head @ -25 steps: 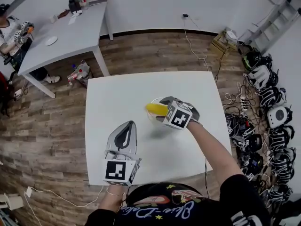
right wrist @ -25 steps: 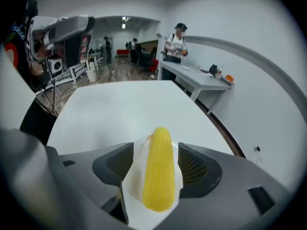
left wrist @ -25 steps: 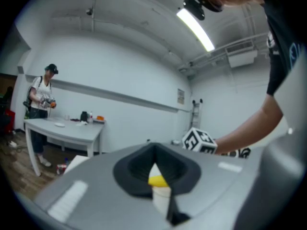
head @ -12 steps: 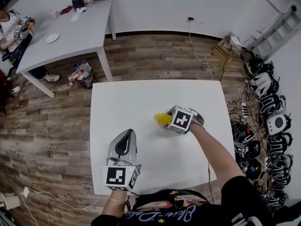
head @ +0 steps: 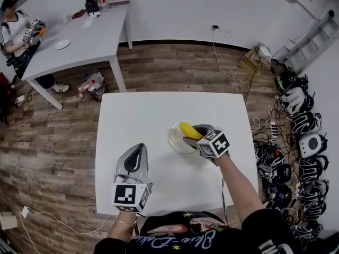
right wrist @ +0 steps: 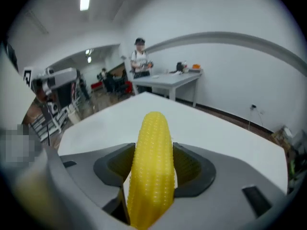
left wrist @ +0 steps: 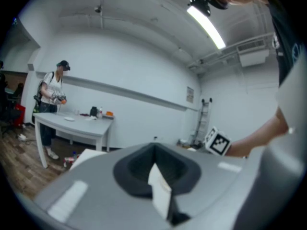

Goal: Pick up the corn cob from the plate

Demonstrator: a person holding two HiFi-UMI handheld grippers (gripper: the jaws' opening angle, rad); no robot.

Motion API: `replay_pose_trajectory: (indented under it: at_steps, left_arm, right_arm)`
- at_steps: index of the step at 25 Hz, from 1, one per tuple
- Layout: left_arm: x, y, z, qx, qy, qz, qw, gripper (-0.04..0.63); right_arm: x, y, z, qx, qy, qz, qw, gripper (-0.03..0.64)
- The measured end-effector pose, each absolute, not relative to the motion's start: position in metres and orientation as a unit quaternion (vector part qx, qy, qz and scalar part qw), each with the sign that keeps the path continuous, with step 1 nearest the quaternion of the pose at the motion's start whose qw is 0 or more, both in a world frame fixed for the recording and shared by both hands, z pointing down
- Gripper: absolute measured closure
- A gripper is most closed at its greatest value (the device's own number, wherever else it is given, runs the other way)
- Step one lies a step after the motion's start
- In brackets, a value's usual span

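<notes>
A yellow corn cob (head: 187, 129) sits between the jaws of my right gripper (head: 193, 135), held just above the right part of a white plate (head: 174, 141) on the white table (head: 137, 115). In the right gripper view the corn cob (right wrist: 153, 166) fills the gap of the right gripper (right wrist: 152, 157); both pads touch it and the jaws are closing on it. My left gripper (head: 135, 151) hovers over the table's front left, jaws together and empty. In its own view the left gripper (left wrist: 156, 169) points level across the room.
A grey table (head: 79, 41) stands at the back left with a small plate, bottles and a person (head: 18, 28) beside it. Several helmets (head: 304, 126) and cables lie on the floor at the right. A bag (head: 91, 82) sits by the table leg.
My right gripper has rolled, so the corn cob now points up and left instead of straight left. The left gripper has sunk slightly.
</notes>
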State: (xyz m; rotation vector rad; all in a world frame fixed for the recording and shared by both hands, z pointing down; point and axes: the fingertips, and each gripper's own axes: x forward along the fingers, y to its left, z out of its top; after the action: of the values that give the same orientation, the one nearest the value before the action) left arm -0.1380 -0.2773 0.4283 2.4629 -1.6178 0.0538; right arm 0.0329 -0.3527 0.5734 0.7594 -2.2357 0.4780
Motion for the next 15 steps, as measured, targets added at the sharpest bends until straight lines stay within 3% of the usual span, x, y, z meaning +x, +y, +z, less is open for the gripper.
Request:
replay_pose_trajectory:
  at_steps: [4,7,10,15]
  left_arm:
    - [-0.116,-0.267,0.407,0.832,-0.551,0.019,0.064,0.598]
    - [-0.093,-0.258,0.397,0.837,-0.544,0.027,0.046,0.598]
    - [-0.071,-0.248,0.386,0.845,-0.534,0.034,0.028,0.598]
    - [-0.049,-0.239,0.367,0.846,-0.531,0.043,-0.003,0.598]
  right_arm:
    - [0.058,-0.335,0.494,0.37,-0.894,0.205,0.147,0.362]
    - [0.075,-0.303,0.437,0.388,-0.9,0.197,0.03,0.362]
    - [0.083,-0.267,0.395,0.386,-0.906,0.171,-0.03,0.362]
    - [0.099,-0.235,0.369,0.389,-0.909,0.14,-0.057,0.362]
